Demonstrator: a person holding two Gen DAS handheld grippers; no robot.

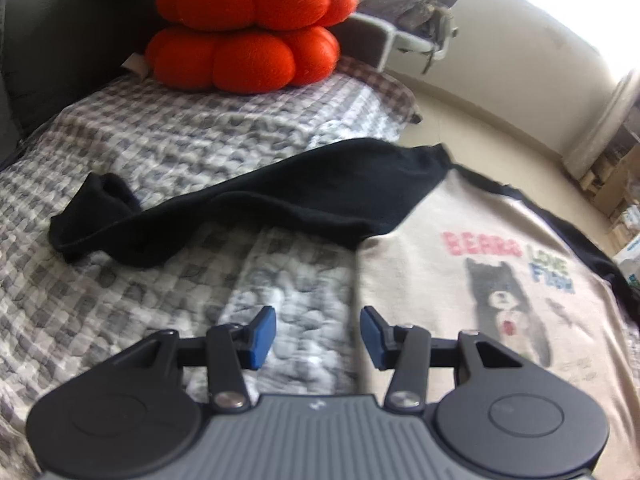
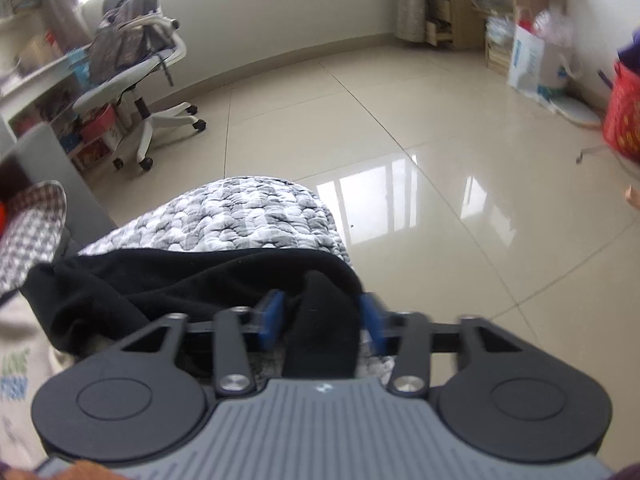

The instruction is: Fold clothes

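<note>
The left hand-held gripper (image 1: 318, 336) hangs spread and empty over the quilted bed (image 1: 140, 148). The right hand-held gripper (image 2: 322, 322) has black sleeve (image 2: 320, 320) fabric between its part-closed pads; whether they pinch it, I cannot tell. Orange cushions (image 1: 248, 24) sit at eleven o'clock.

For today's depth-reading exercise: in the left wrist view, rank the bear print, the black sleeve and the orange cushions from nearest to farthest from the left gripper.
1. Bear print, right of the left gripper.
2. Black sleeve, across the middle.
3. Orange cushions, stacked at the far end.
</note>
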